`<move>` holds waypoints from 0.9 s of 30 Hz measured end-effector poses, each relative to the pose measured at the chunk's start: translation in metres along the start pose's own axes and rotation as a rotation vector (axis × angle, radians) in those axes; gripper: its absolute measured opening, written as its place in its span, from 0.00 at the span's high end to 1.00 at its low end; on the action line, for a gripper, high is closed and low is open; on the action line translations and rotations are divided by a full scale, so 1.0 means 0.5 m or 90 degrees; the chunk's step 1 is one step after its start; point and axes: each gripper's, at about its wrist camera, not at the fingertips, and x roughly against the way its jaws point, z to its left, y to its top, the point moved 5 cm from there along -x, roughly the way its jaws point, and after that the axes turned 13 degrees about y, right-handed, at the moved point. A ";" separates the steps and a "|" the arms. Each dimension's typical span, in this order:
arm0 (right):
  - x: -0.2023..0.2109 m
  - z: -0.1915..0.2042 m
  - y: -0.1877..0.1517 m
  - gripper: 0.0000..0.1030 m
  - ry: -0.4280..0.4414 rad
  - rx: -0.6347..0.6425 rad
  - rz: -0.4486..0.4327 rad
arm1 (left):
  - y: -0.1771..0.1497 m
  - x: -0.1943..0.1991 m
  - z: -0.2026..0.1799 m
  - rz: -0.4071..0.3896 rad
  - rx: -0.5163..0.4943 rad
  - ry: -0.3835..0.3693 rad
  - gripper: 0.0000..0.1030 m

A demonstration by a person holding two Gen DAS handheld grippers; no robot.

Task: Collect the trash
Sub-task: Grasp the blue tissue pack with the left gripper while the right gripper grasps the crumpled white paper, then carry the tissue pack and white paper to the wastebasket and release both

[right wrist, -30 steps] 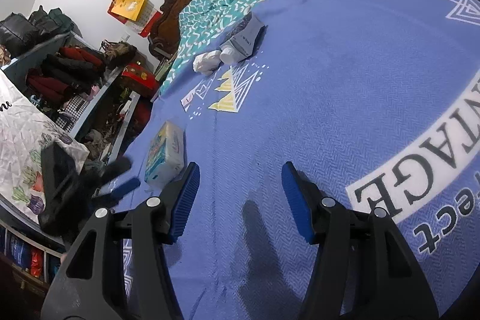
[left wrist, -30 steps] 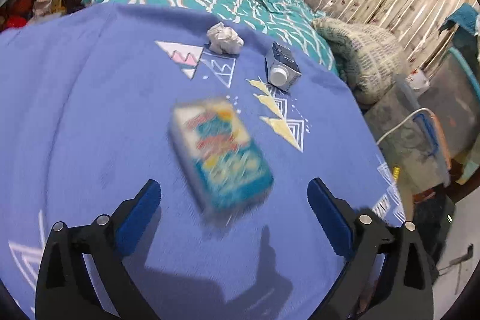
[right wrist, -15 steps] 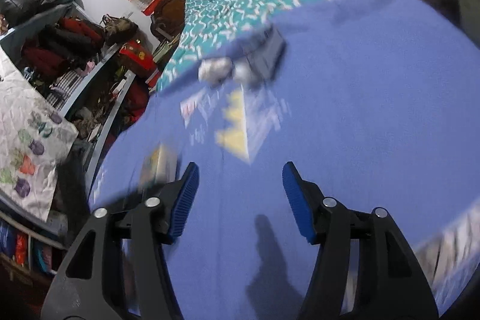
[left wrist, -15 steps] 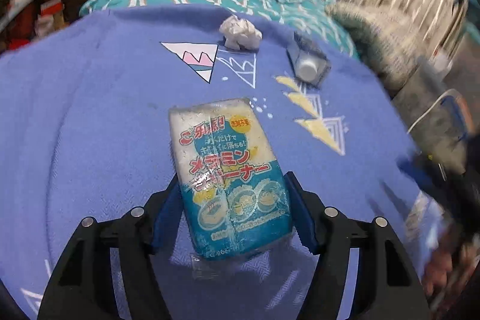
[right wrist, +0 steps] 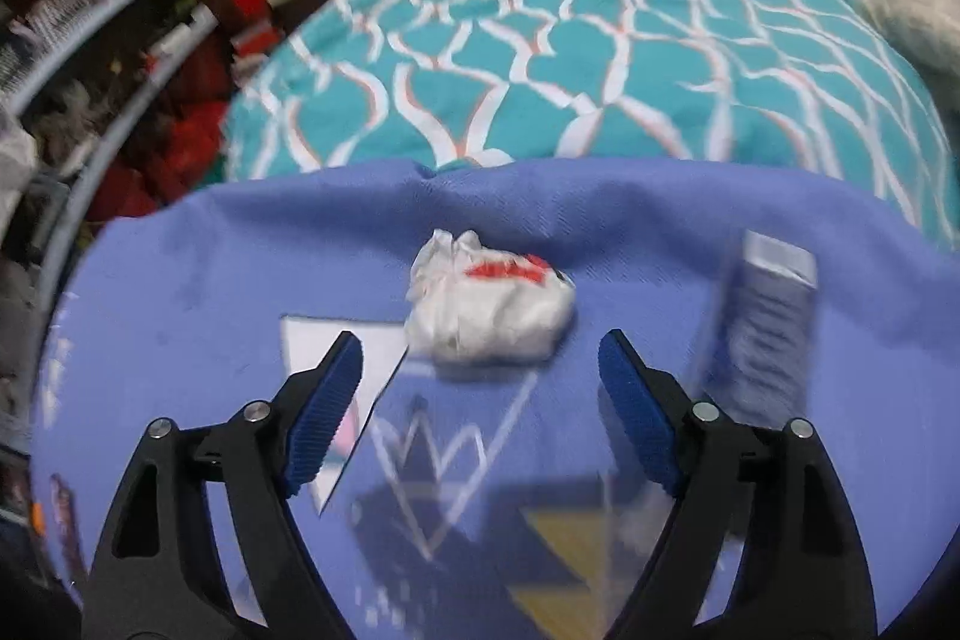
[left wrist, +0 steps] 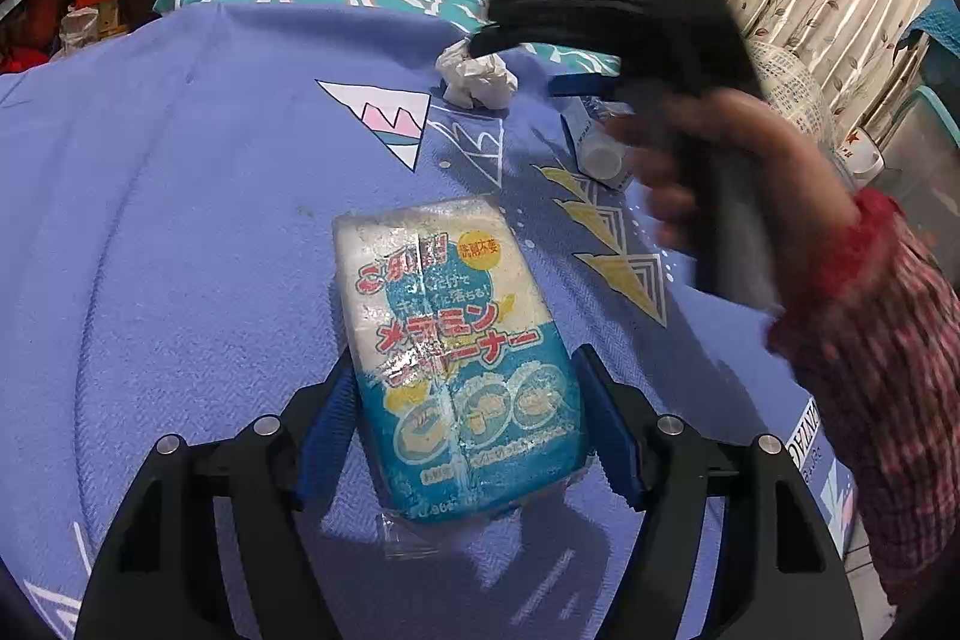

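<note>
Since the earlier frame the right tool [right wrist: 480, 409] has swung across to the crumpled white paper ball [right wrist: 489, 304], and its jaws have just been opening; they stand apart, with the ball just ahead of them and nothing between. Left tool [left wrist: 465, 430] has come around the blue-and-white plastic sponge packet [left wrist: 456, 370], and its pads press on both sides. A grey carton [right wrist: 768, 322] lies right of the right tool on the blue blanket [left wrist: 180, 220]. Nothing looks collected yet; I judge all three pieces remain.
</note>
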 end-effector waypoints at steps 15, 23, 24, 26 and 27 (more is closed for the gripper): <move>0.198 0.104 -0.177 0.51 0.085 0.118 -0.067 | 0.002 -0.003 0.007 0.001 0.003 -0.013 0.35; 0.371 0.009 -0.451 0.51 0.057 0.059 -0.088 | -0.010 -0.003 -0.028 0.005 -0.045 0.004 0.36; 0.386 -0.007 -0.483 0.51 0.047 0.045 -0.090 | -0.014 -0.002 -0.037 0.006 -0.059 0.007 0.36; 0.408 -0.030 -0.532 0.51 0.037 0.025 -0.098 | -0.027 0.002 -0.054 0.014 -0.068 -0.005 0.36; 0.421 -0.042 -0.555 0.51 0.028 0.015 -0.106 | -0.037 0.009 -0.065 0.019 -0.069 -0.018 0.37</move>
